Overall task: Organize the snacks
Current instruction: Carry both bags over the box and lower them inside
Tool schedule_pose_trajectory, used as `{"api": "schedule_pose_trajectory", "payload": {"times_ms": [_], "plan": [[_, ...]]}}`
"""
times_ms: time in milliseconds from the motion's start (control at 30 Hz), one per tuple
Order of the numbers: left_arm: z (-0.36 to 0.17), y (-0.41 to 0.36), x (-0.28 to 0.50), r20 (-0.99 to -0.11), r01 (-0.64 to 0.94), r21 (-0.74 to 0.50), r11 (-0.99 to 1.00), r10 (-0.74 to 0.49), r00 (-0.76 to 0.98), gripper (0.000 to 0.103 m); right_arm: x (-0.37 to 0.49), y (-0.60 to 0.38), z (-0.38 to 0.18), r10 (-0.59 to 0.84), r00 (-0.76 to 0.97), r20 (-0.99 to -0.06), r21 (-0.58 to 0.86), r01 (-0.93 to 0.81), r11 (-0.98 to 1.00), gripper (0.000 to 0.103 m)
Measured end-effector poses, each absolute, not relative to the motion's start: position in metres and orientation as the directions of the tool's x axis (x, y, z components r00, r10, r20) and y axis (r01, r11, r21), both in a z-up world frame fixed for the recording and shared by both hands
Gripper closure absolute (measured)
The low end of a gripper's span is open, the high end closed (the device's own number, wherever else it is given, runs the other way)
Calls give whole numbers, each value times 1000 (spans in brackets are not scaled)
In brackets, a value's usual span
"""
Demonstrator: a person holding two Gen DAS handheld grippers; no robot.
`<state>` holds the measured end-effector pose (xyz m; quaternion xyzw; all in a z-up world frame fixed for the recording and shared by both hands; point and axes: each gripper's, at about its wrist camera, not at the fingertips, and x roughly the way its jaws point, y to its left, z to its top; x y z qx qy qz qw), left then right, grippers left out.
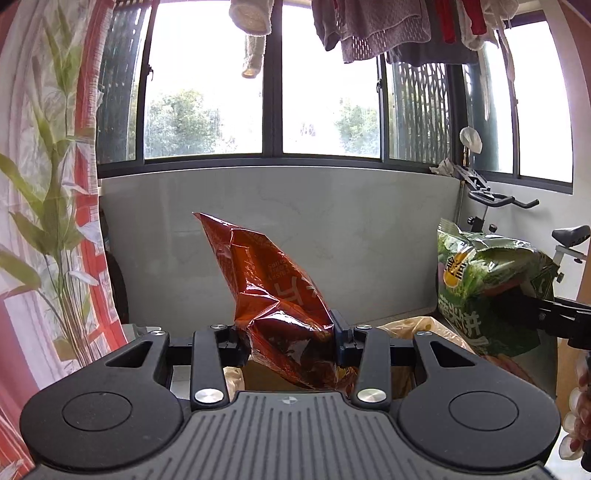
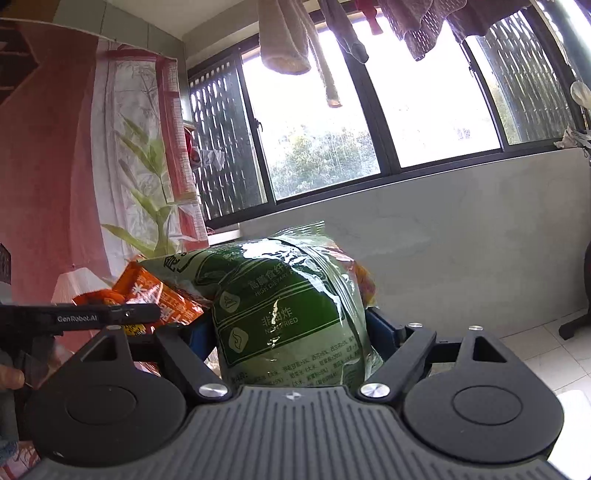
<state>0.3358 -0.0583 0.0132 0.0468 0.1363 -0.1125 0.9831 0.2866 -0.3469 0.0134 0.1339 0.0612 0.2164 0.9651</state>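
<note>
My left gripper [image 1: 291,339] is shut on a crumpled orange-red snack bag [image 1: 269,280] and holds it up in the air. My right gripper [image 2: 291,332] is shut on a puffy green snack bag [image 2: 288,310], also held up. In the left wrist view the green bag [image 1: 484,284] and the right gripper [image 1: 546,314] show at the right. In the right wrist view the orange bag [image 2: 155,295] and the left gripper [image 2: 107,317] show at the left. The two bags are close side by side.
A yellowish plastic bag [image 1: 421,328] lies below the grippers. A grey low wall [image 1: 332,229] under the windows is ahead. A bamboo-print curtain [image 1: 55,221] hangs at the left. An exercise bike [image 1: 517,206] stands at the right. Laundry [image 1: 388,29] hangs overhead.
</note>
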Motion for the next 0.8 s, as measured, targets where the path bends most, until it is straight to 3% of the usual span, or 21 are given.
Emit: {"api": "schedule_pose_trajectory", "payload": {"times_ms": [233,400,467,533,600,800], "plan": [[-21,-77,377,-377,229,94,969,-178,909,60,352,-321,-10,407,907,-108,250,-371,894,20],[-38,-77,391,-426,230,128,965,-156,891,58,373,-313,-34,370,905,-209,203,-330,922,19],[-42,-76,394,-432,216,158,964,-129,892,52,378,-312,-43,369,892,-261,204,-323,924,18],[-42,-73,395,-439,209,161,965,-120,890,32,378,-312,-48,369,886,-280,196,-324,925,16],[-40,-70,392,-435,222,143,964,-140,889,28,377,-311,-48,349,885,-308,185,-304,935,8],[-33,-63,390,-431,233,101,967,-168,887,28,364,-314,-40,346,889,-301,173,-306,936,9]]}}
